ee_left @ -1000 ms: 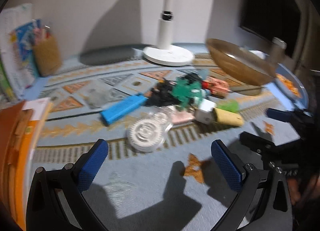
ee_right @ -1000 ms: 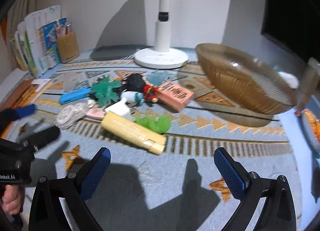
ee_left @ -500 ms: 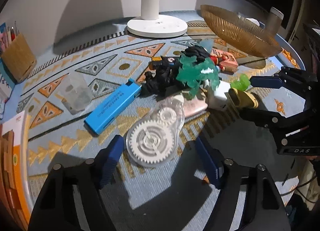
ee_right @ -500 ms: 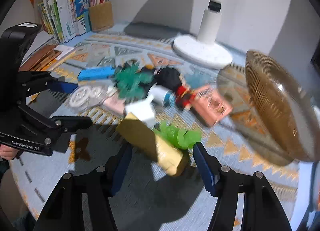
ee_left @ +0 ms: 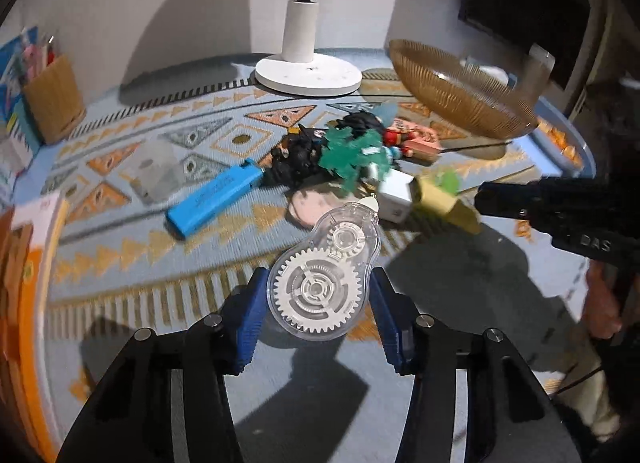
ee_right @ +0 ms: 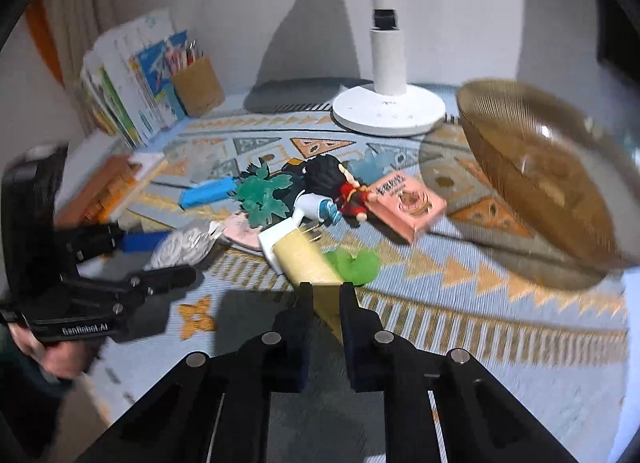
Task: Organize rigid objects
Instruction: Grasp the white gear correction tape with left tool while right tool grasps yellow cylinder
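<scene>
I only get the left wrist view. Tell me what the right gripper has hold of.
Observer: The right gripper is shut on the near end of the yellow tube.
Operator: Left gripper has the tape dispenser. Report what lies against the pink box.
Observer: A black-haired figurine in red lies with its feet at the pink box.
Operator: Describe what is left of the pencil cup.
Observer: A row of upright books stands beside the pencil cup.
</scene>
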Tool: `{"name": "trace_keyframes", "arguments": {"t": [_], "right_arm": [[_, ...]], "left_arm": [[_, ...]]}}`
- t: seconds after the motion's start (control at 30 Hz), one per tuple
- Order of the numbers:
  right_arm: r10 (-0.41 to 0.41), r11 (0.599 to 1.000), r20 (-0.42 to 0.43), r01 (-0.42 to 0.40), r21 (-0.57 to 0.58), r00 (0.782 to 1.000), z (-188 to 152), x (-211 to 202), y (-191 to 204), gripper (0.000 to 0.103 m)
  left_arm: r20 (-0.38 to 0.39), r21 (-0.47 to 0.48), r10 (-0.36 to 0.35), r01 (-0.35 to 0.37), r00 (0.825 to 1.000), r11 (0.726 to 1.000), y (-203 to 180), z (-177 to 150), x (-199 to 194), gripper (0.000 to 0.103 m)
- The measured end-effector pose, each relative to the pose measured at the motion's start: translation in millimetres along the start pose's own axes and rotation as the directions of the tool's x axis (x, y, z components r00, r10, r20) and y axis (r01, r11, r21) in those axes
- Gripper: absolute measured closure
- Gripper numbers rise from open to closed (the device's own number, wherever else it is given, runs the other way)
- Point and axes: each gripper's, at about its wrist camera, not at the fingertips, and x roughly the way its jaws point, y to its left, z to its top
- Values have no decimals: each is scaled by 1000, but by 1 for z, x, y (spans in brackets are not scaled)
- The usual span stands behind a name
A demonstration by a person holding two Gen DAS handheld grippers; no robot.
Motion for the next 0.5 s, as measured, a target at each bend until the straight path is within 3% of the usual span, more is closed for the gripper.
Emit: {"name": "trace_keyframes", "arguments": {"t": [0.07,0.13,0.2,0.23,0.3,0.37,0.43,0.5], "right_arm": [[44,999,-14,-44,31,999,-6,-2,-6,90],[64,998,-52,-64,5,997,-10,0,-3,80],[23,999,-88,-27,-42,996,-11,6,6,40],[-17,995,-68,11,-98,998,-10,6,12,36],[-64,984,-54,54,-170,997,-6,11,18,36],[-63,981,-90,45,-190,994,2,26,17,36],[-42,984,-124,19,-180,991,6,41,14,49],[-88,979,-119,64,-194,989,4,45,16,69]], "left_arm": [[6,-19,-11,11,1000,1000,-3,-8,-5,56],[7,-29,-18,18,1000,999,-5,-14,-7,56],[-4,-43,-28,28,1000,999,-5,-17,-7,56],[-8,-48,-33,33,999,998,-5,-19,-7,56],[-4,-53,-31,31,999,998,-5,-19,-9,56],[2,-58,-26,26,1000,998,-4,-20,-13,56],[9,-66,-22,22,1000,998,-1,-21,-17,56],[12,-72,-11,12,1000,997,0,-22,-22,56]]}}
